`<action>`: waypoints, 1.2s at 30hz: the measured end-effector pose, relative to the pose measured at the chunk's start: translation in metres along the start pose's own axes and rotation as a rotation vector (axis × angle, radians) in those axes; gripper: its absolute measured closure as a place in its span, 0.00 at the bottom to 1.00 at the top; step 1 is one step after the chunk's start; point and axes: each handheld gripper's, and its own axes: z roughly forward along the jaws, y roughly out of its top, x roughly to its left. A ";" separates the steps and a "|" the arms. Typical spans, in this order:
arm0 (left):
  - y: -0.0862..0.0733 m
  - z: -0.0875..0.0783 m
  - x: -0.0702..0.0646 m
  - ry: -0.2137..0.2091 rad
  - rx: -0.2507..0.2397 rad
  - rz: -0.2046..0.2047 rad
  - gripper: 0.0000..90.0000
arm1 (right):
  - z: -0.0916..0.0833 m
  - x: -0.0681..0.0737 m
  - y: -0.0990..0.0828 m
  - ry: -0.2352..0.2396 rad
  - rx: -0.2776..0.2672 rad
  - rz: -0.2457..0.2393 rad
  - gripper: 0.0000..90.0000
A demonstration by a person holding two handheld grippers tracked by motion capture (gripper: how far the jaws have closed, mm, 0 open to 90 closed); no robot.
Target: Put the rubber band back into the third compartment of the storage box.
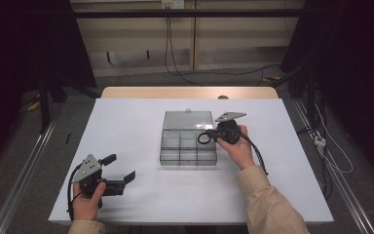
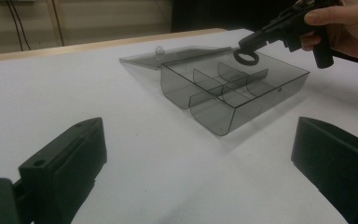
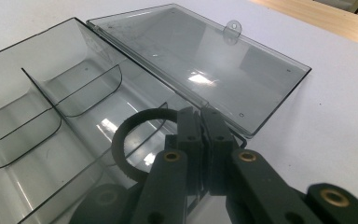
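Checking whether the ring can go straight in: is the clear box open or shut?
Open. The box has its lid swung back flat on the table, leaving the compartments uncovered.

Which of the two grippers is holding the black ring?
The right gripper, over the clear box: its jaws are shut on the black ring. The left gripper stands open with nothing between its jaws, away from the box.
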 end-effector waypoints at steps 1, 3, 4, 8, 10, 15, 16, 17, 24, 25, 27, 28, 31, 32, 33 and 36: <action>0.000 0.000 0.000 0.000 0.000 0.000 0.03 | 0.000 0.000 0.000 -0.001 0.000 -0.003 0.98; 0.000 0.000 0.000 0.000 0.000 0.001 0.03 | 0.001 0.000 0.000 -0.002 0.001 -0.002 0.98; 0.000 0.000 0.000 0.000 0.000 0.000 0.03 | 0.001 0.000 0.000 -0.003 0.002 -0.005 0.98; 0.000 0.000 0.000 0.001 0.000 0.000 0.03 | 0.002 0.000 0.000 -0.007 0.006 -0.006 0.97; 0.000 0.000 0.000 0.001 0.000 0.000 0.03 | 0.002 0.000 0.000 -0.010 0.009 -0.007 0.97; 0.000 0.000 0.000 0.000 0.000 0.000 0.03 | 0.003 0.000 -0.001 -0.011 0.012 -0.010 0.97; 0.000 0.000 0.000 0.000 0.000 0.000 0.03 | 0.003 0.000 -0.001 -0.012 0.010 -0.011 0.96; 0.000 0.000 0.000 0.000 0.000 0.000 0.03 | 0.003 0.000 -0.001 -0.013 0.009 -0.013 0.96; 0.000 0.000 0.000 0.001 -0.002 -0.001 0.03 | 0.003 0.001 0.000 -0.017 0.010 -0.018 0.93; 0.000 0.000 0.000 0.001 -0.002 -0.001 0.03 | 0.003 0.002 0.000 -0.015 0.011 -0.018 0.93; 0.000 0.000 0.000 0.000 -0.002 -0.001 0.03 | 0.003 0.002 0.000 -0.011 0.009 -0.024 0.92; 0.000 0.000 0.000 0.000 -0.002 -0.002 0.03 | 0.003 0.002 0.000 -0.007 0.010 -0.024 0.92; 0.000 0.000 0.000 -0.001 -0.001 0.000 0.03 | 0.004 0.004 0.000 0.001 0.019 -0.030 0.93; 0.000 0.000 0.000 -0.001 -0.001 0.000 0.03 | 0.004 0.005 0.000 0.004 0.024 -0.032 0.93; 0.000 0.000 0.000 0.000 -0.002 -0.001 0.03 | 0.005 0.006 0.000 0.008 0.026 -0.035 0.92; 0.000 0.000 0.001 0.000 -0.003 -0.002 0.03 | 0.003 0.007 0.001 0.005 0.009 -0.025 0.86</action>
